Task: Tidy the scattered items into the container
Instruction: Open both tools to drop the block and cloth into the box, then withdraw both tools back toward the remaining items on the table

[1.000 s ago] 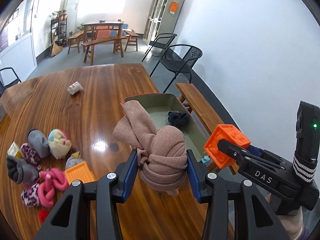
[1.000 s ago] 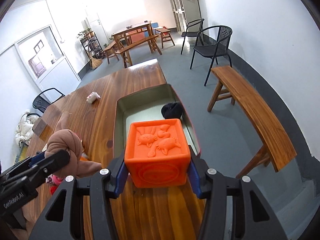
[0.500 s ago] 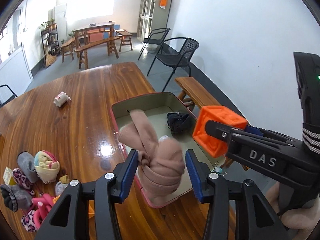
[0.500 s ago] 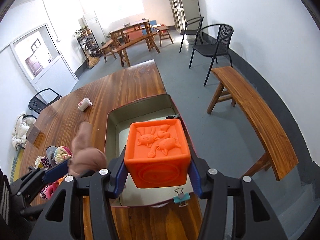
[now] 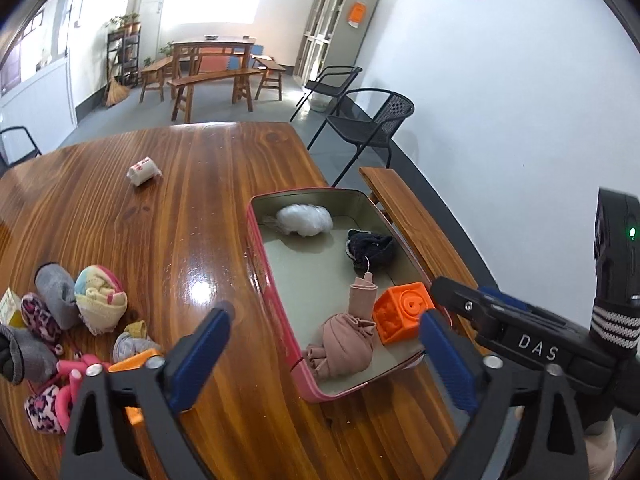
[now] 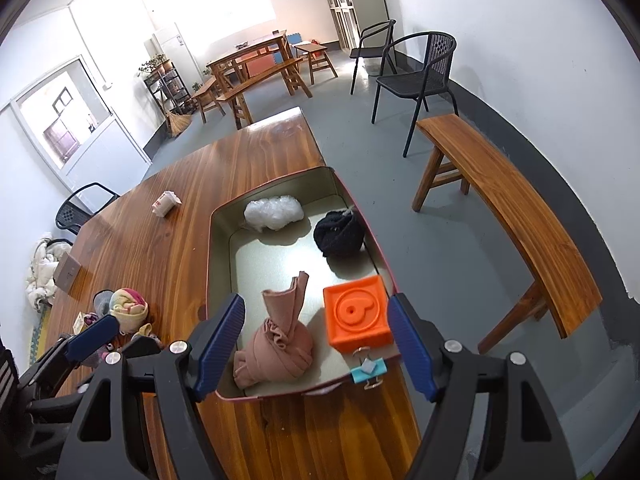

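Both jaw pairs have just been opening; nothing is held. The left hand-held gripper (image 5: 324, 344) is seen spread wide over the near end of the tin container (image 5: 256, 248), the knotted pink cloth (image 5: 344, 344) lying loose on the tin floor between and below its pads, untouched. The right hand-held gripper (image 6: 316, 336) is parted too, the orange cube (image 6: 356, 312) resting free in the tin's near right corner, clear of both pads. Cloth and cube are set just beside each other. At the tin's far end a white plastic wad (image 6: 274, 213) and a black bundle (image 6: 339, 233) are seen, apart from the near pair. A blue binder clip (image 6: 369, 370) is clipped on the tin's near rim, right below the cube.

The tin sits at the desk's (image 5: 160, 208) right edge. Near the left edge a pile is left: rolled socks (image 5: 100, 300), grey and leopard-print pieces, a pink looped item (image 5: 72, 376), an orange flat piece partly hidden behind the left finger. A small white packet (image 5: 143, 170) lies alone toward the far end. A wooden bench (image 6: 508, 204) and black chairs (image 6: 416, 76) are seen off the right edge.
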Motion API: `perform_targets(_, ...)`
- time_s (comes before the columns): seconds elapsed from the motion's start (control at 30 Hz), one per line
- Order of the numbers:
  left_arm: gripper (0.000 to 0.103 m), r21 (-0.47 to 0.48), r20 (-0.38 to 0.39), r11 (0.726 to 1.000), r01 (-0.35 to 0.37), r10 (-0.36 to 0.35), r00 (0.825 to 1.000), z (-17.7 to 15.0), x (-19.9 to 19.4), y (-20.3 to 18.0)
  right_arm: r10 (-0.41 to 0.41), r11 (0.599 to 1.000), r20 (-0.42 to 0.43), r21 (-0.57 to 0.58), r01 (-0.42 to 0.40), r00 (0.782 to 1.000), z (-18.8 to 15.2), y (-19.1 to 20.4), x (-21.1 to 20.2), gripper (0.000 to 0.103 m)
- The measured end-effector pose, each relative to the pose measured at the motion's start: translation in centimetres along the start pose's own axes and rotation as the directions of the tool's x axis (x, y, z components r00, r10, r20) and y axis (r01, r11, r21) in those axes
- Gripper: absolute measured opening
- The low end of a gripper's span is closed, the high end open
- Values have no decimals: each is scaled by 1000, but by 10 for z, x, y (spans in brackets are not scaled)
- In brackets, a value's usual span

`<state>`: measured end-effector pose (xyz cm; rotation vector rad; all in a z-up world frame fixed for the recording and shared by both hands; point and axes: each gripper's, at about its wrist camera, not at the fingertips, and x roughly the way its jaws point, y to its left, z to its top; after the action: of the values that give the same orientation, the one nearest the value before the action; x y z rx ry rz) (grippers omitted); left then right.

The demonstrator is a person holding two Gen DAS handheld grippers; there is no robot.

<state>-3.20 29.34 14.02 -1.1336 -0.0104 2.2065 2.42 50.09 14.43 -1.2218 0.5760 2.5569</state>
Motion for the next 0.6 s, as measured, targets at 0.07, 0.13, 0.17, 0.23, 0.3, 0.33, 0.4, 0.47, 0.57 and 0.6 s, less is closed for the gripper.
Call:
perform_targets(0.07,101,-9,2,1000,-10,10,1000,-5,-7,2,1,1000,-9,1,-1,1000,-5,1,0,77)
perform_targets(0.13,102,-19,-15,1000,-14,14,1000,-10,-9,7,5,1000,-17,-1,-5,1000,-9,2,-1,77)
perform_targets(0.17,102,-28,-23,1000,-15,14,1000,-12,-11,11,7,1000,-22,-3,-7,1000,-12,4,-1,77)
perform_targets(0.23,102,-50,-40,999,-16,14,999,-18,-14,18,11,1000,-29,-6,-12,1000,-18,7,-3,77)
perform_targets(0.3,102,-71,-55,997,-23,19,998,-26,-18,27,18,1000,-35,-13,-18,999,-23,11,-5,77)
perform_targets(0.33,102,-78,-61,997,-29,24,998,-30,-20,31,23,1000,-39,-18,-24,999,-24,13,-6,77)
perform_targets(0.4,102,-93,-74,995,-46,39,996,-39,-24,40,33,999,-46,-30,-34,998,-29,19,-7,77)
perform_targets(0.47,102,-108,-84,992,-66,57,995,-46,-29,50,45,998,-52,-43,-48,998,-34,27,-8,77)
perform_targets(0.57,102,-139,-91,986,-97,85,992,-59,-40,69,67,995,-63,-66,-71,996,-41,42,-9,77)
perform_targets(0.6,102,-154,-92,982,-111,98,991,-64,-46,78,74,994,-68,-74,-79,995,-44,49,-8,77)
